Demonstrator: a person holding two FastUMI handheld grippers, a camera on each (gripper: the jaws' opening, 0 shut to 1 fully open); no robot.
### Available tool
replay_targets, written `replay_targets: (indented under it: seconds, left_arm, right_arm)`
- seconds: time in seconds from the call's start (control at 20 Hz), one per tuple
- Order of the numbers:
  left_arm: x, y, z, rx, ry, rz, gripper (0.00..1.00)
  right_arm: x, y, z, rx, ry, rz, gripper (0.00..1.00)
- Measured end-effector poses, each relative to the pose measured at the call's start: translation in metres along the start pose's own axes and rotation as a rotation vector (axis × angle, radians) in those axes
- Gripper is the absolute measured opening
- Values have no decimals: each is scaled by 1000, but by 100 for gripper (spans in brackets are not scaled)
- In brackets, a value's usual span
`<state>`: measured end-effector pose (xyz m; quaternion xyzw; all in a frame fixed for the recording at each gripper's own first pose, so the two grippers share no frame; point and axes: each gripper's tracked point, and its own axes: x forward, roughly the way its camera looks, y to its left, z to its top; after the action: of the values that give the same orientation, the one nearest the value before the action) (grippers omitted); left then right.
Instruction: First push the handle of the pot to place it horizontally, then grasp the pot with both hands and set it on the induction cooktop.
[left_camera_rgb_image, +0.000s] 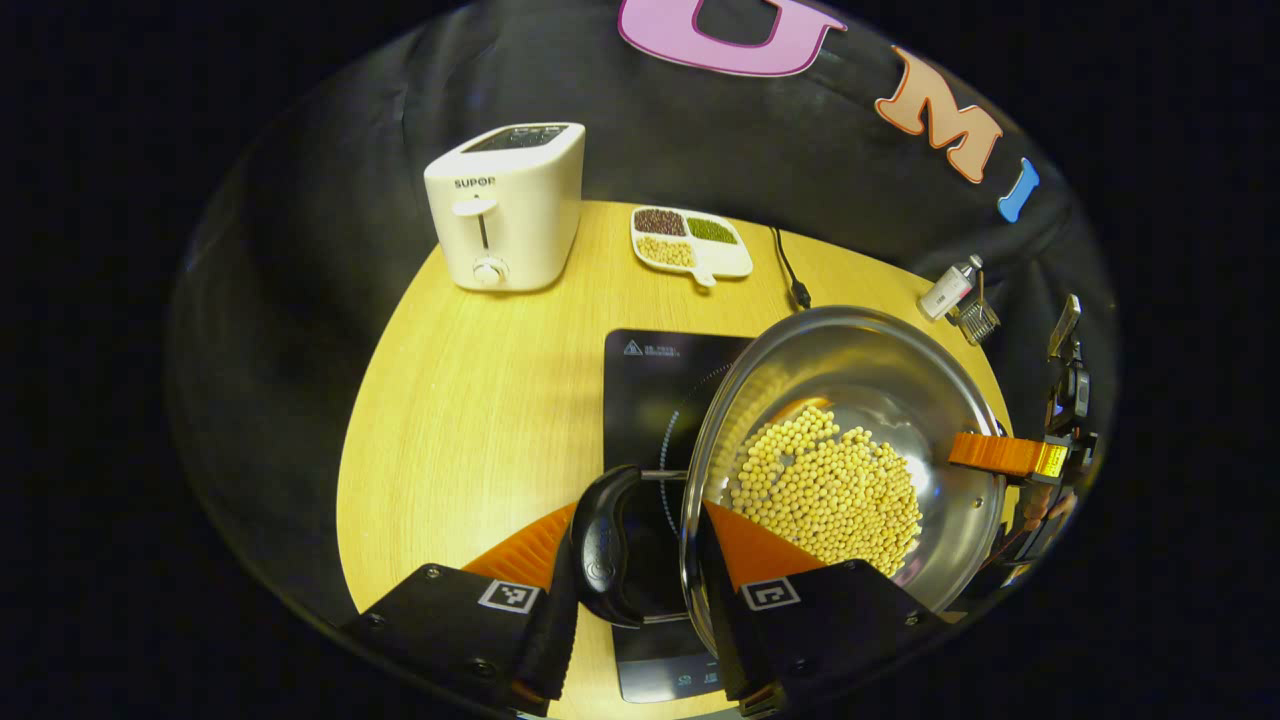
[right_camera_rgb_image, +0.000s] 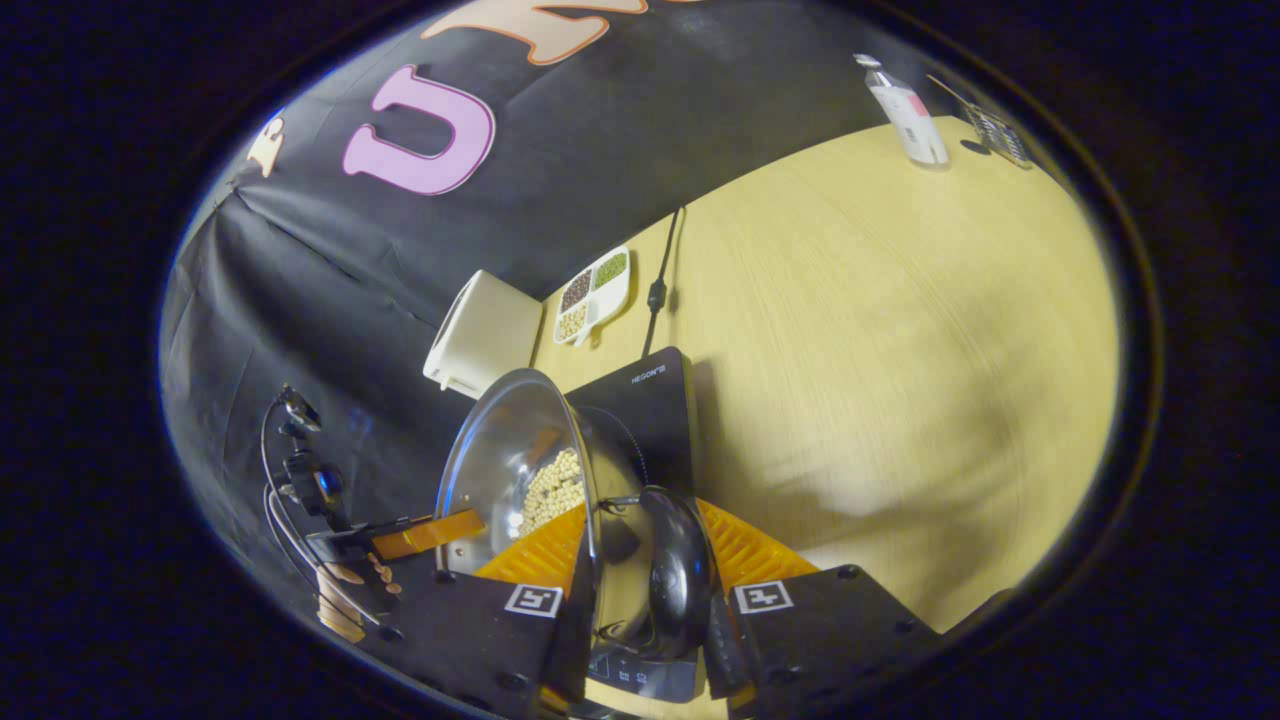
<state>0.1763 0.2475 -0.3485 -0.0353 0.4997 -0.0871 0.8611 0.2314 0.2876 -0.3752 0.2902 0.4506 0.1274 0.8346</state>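
Two grippers hold one steel pot (left_camera_rgb_image: 850, 400) above the black induction cooktop (left_camera_rgb_image: 650, 380), which lies on the round wooden table (left_camera_rgb_image: 470, 400). The pot is tilted in both views, and whether its bottom touches the cooktop I cannot tell. Inside the pot lies a heap of yellow soybeans (left_camera_rgb_image: 825, 490). In the left gripper view, the left gripper (left_camera_rgb_image: 630, 545) has its two orange fingers closed on the rim side of the pot: one finger is outside the black handle (left_camera_rgb_image: 605, 550), the other is inside the pot wall, just beside the beans. On the far rim of the pot an orange finger of the other gripper (left_camera_rgb_image: 1000, 455) presses from the right edge of this view. In the right gripper view, the right gripper (right_camera_rgb_image: 645, 555) closes its fingers in the same manner, with the other black handle (right_camera_rgb_image: 680, 575) and the pot rim (right_camera_rgb_image: 590, 500) between them. Farther off in this view the left gripper (right_camera_rgb_image: 430, 535) shows with a hand (right_camera_rgb_image: 345, 595) behind it. Behind the cooktop stands a white toaster (left_camera_rgb_image: 505, 205), and near it a white divided dish (left_camera_rgb_image: 690, 245) with three kinds of beans. A black cable (left_camera_rgb_image: 788, 265) lies beside the dish. Well apart, near the table edge, lie a small white bottle (left_camera_rgb_image: 950, 288) and a small wire strainer (left_camera_rgb_image: 978, 318).
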Motion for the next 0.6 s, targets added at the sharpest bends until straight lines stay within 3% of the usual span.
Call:
replay_targets:
  seconds: [0.25, 0.35, 0.4, 0.5, 0.6]
  left_arm:
    - [-3, 10, 10, 71, -15, 39, 61]
    - [-2, 9, 10, 65, -21, 38, 62]
    - [-1, 9, 11, 62, -25, 37, 62]
    - [-1, 10, 10, 58, -28, 37, 63]
    - [0, 10, 9, 52, -28, 47, 64]
  right_arm:
    - [15, -2, -6, 35, 26, 5, 48]
    - [16, 0, -4, 34, 22, 11, 42]
    - [16, -1, -4, 33, 23, 14, 48]
    - [17, 0, -4, 29, 23, 17, 44]
    - [19, -1, -7, 25, 34, 11, 52]
